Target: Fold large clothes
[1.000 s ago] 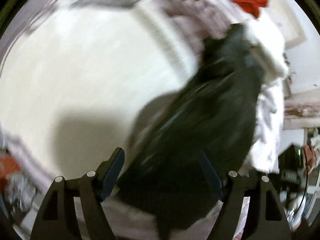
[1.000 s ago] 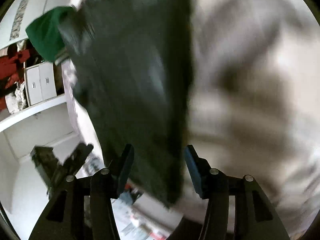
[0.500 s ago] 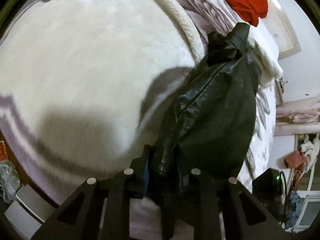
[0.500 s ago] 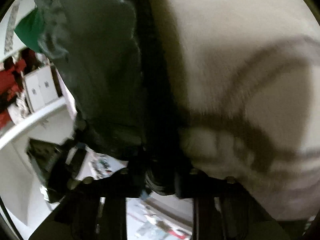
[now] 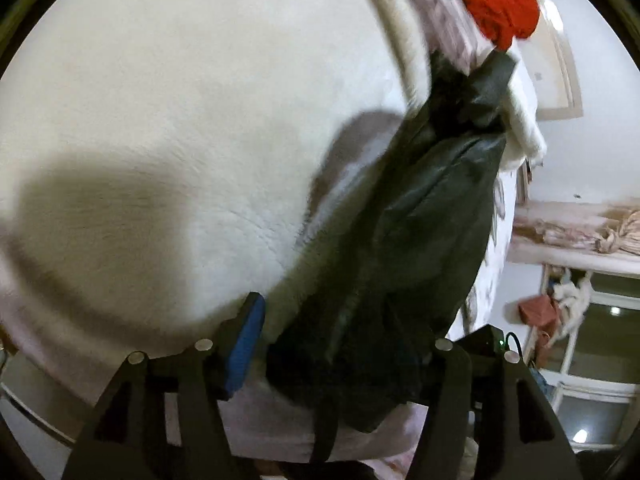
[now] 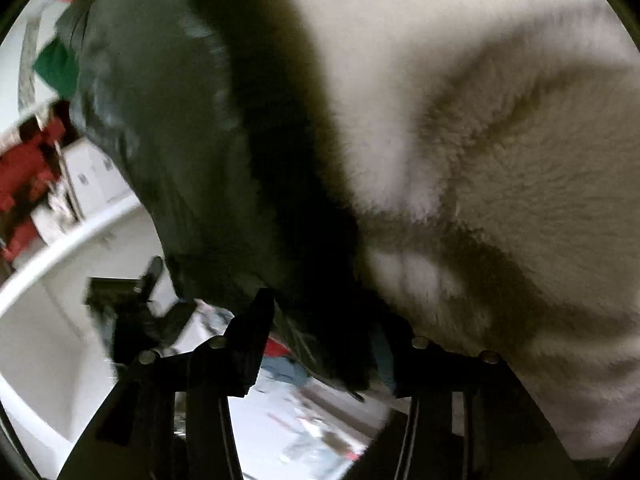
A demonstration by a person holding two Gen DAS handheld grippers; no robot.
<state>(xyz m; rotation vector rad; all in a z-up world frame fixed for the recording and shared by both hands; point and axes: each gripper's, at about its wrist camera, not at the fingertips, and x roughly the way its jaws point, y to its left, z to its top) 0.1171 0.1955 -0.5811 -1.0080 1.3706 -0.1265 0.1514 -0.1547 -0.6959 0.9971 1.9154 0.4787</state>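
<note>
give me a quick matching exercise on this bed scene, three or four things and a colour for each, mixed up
Things:
1. jacket
2. fleece blanket
3. bundled cloth at the far end of the bed
4. pad on the left hand-held gripper

Colours:
a. blue
b. white
c. black
d. red

Pairs: 1-c, 2-b, 3-d, 4-a

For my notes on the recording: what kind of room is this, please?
Most likely a bedroom in a home. A fluffy white blanket covers what looks like a bed, a black jacket and red garment lie on it, and a window is behind.
</note>
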